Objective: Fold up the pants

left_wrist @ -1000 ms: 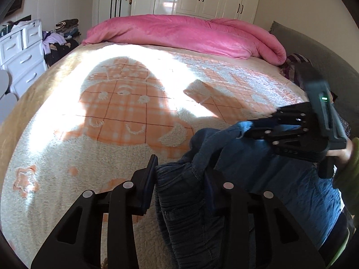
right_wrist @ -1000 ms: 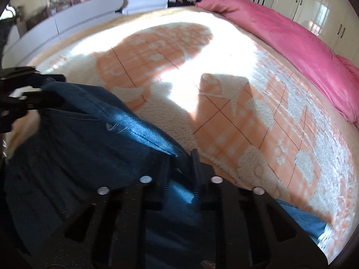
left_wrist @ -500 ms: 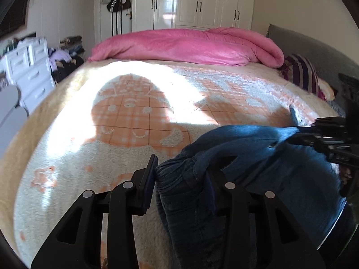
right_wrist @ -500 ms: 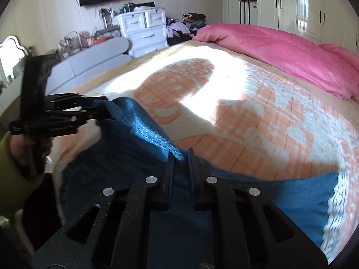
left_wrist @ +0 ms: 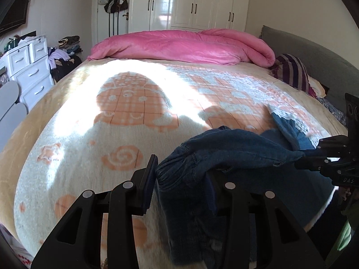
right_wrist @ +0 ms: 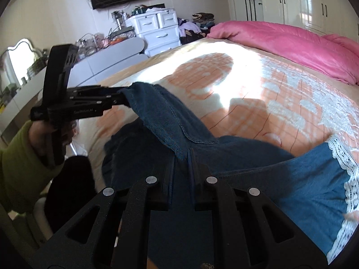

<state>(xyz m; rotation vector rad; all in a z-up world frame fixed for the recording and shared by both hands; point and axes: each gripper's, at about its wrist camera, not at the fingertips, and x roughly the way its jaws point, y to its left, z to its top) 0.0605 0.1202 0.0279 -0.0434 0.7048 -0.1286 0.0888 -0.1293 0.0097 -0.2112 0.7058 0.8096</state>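
Both tools clamp the denim pants (right_wrist: 170, 121) by the waistband, held up over the bed's (left_wrist: 94, 139) near edge: left tool (left_wrist: 182, 179) on bunched fabric, right tool (right_wrist: 180, 163) pinching a fold. The lace-trimmed hem (right_wrist: 343, 163) lies right.

"DAS" – white letters on right hand-held gripper (left_wrist: 300, 163) body.
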